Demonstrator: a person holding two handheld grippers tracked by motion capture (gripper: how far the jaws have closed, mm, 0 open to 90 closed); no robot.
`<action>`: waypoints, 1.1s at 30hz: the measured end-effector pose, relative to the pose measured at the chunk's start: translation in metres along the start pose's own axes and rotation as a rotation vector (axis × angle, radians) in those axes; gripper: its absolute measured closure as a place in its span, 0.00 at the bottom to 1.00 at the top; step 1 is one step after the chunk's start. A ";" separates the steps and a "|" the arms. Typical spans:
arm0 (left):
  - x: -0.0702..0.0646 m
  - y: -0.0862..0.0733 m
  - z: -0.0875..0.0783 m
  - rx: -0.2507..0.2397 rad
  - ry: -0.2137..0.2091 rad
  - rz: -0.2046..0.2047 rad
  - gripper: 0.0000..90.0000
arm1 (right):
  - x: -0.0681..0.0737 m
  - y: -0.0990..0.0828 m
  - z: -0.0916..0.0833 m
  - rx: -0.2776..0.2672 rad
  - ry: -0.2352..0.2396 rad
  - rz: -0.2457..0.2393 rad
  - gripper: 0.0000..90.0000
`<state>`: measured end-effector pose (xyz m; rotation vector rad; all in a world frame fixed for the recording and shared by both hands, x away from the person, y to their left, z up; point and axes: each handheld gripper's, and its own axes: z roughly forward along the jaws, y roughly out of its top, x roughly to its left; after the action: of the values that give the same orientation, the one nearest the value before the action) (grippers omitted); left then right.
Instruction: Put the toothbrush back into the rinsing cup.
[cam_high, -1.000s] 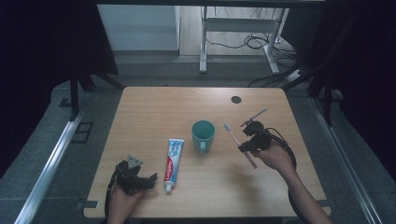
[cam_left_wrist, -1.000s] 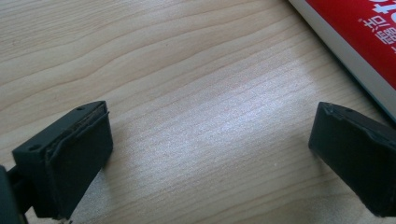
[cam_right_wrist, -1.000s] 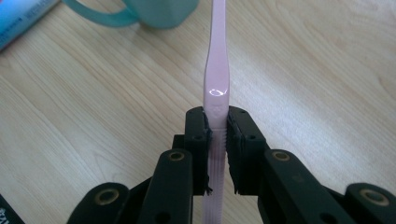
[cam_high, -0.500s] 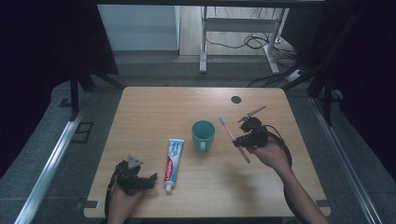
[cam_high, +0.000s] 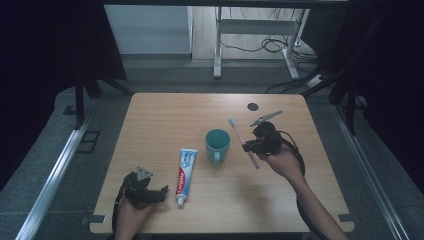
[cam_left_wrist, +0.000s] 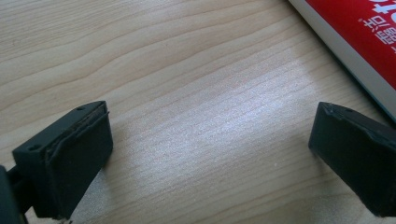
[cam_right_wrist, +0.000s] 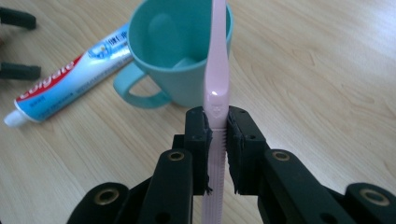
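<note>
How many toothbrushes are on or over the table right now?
1. The pink toothbrush is clamped in the right gripper, held above the table just right of the teal cup.

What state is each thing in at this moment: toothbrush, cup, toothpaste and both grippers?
toothbrush: clamped by its handle, lifted off the table, head end toward the cup.
cup: upright on the table, nothing visible inside.
toothpaste tube: lying flat, cap on.
right gripper: shut on the toothbrush.
left gripper: jaws open, nothing between them, low over the table beside the toothpaste tube.
</note>
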<state>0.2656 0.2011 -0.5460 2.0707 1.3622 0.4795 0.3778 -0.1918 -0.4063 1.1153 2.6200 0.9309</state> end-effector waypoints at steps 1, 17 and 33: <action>0.000 0.000 0.000 -0.001 0.001 0.000 0.00 | 0.001 0.001 0.000 -0.009 -0.002 -0.001 0.87; 0.000 0.000 0.000 0.000 0.001 0.000 0.00 | 0.010 0.022 0.004 -0.102 0.011 -0.010 0.87; 0.000 0.000 0.000 0.001 0.000 0.001 0.00 | 0.014 0.043 0.011 -0.169 0.020 -0.017 0.87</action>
<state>0.2656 0.2012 -0.5460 2.0720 1.3614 0.4797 0.3975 -0.1538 -0.3877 1.0456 2.5065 1.1407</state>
